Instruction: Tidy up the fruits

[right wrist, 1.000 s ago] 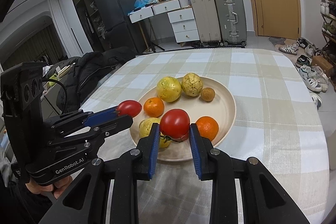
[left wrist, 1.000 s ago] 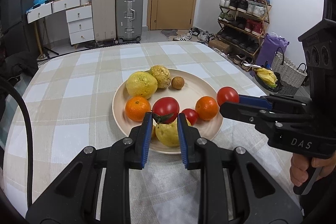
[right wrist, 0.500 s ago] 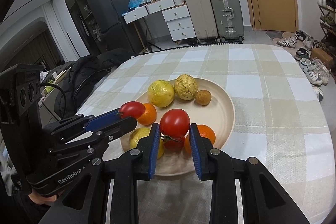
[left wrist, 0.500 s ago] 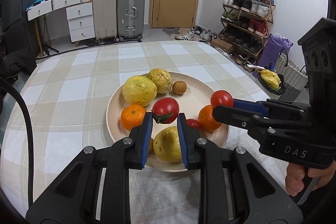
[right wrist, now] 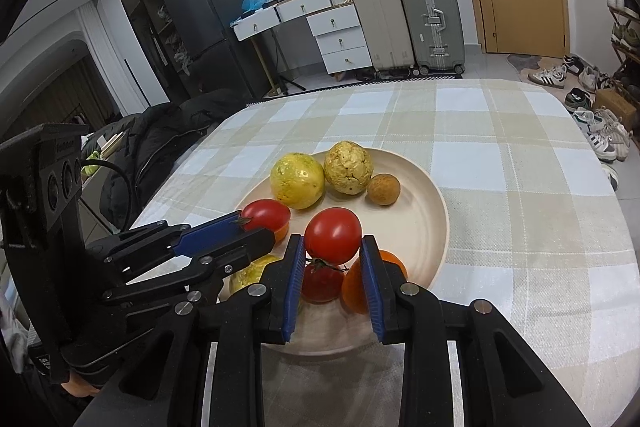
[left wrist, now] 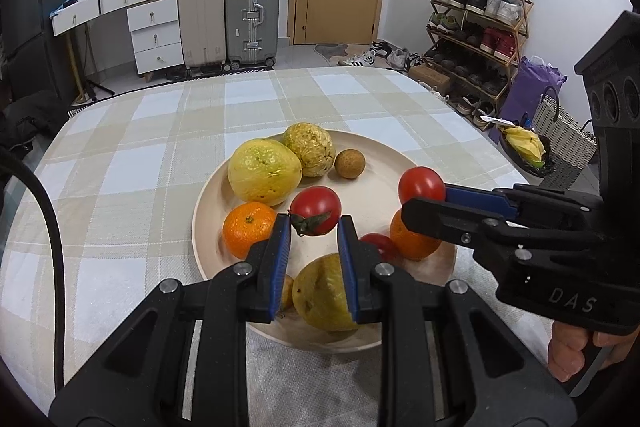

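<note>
A beige plate (left wrist: 394,163) on the checked tablecloth holds two big yellow fruits, a small brown one (left wrist: 349,164), two oranges (left wrist: 248,229), a small tomato (left wrist: 378,243) and another yellow fruit (left wrist: 322,293) at the near rim. My left gripper (left wrist: 313,223) is shut on a red tomato (left wrist: 316,209) with a green stem, held above the plate's middle. My right gripper (right wrist: 332,245) is shut on a second red tomato (right wrist: 333,235) over the plate's near right side. Each gripper shows in the other's view, tomato in its tips.
The table's far half (left wrist: 248,107) is bare cloth. Suitcases (left wrist: 252,15), white drawers and a door stand behind it. A shoe rack (left wrist: 476,27) and a wicker basket are on the right; a dark jacket (right wrist: 160,135) lies beyond the left edge.
Both grippers have come forward and a little lower over the plate, each still carrying its tomato. The fruits on the plate have not moved.
</note>
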A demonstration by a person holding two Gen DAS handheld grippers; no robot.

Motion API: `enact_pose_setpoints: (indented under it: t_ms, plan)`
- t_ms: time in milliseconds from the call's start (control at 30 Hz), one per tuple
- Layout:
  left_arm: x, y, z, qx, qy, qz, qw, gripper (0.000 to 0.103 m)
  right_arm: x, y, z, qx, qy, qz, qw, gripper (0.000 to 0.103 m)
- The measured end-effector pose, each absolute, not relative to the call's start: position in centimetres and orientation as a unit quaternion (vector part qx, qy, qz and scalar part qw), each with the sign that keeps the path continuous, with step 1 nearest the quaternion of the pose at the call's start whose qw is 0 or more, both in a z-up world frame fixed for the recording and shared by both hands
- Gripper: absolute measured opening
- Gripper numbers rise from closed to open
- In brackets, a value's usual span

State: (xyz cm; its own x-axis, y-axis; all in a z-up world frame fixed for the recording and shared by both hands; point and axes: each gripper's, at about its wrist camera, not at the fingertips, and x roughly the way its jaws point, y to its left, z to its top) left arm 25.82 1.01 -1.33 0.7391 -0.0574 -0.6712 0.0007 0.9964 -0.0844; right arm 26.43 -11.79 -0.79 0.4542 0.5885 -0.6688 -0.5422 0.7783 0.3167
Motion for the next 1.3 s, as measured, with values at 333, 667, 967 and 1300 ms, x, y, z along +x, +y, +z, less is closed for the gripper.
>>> enact_pose_setpoints:
  t_ms: [333,667,967,1300]
  plan:
    - [27.0,1.4,-2.3,-0.044,0.369,-0.015,0.928,0.021,27.1,-11.4,-1.3,0.026,0.411,0.328,0.85,0.031]
    - [25.7,2.5,-2.1,-0.064,0.36,-0.009,0.931,0.045,25.8,-13.0,-0.6,0.018,0.394,0.304,0.867,0.06]
    - [20.4,3.3,-0.1,-0.046,0.293,0.023,0.955,0.102,22.5,-14.7,0.7,0.014,0.346,0.314,0.884,0.103]
    - [14.5,2.8,0.9,-0.017,0.255,0.024,0.967,0.102,18.6,-14.6,2.0,-0.004,0.273,0.331,0.903,0.103]
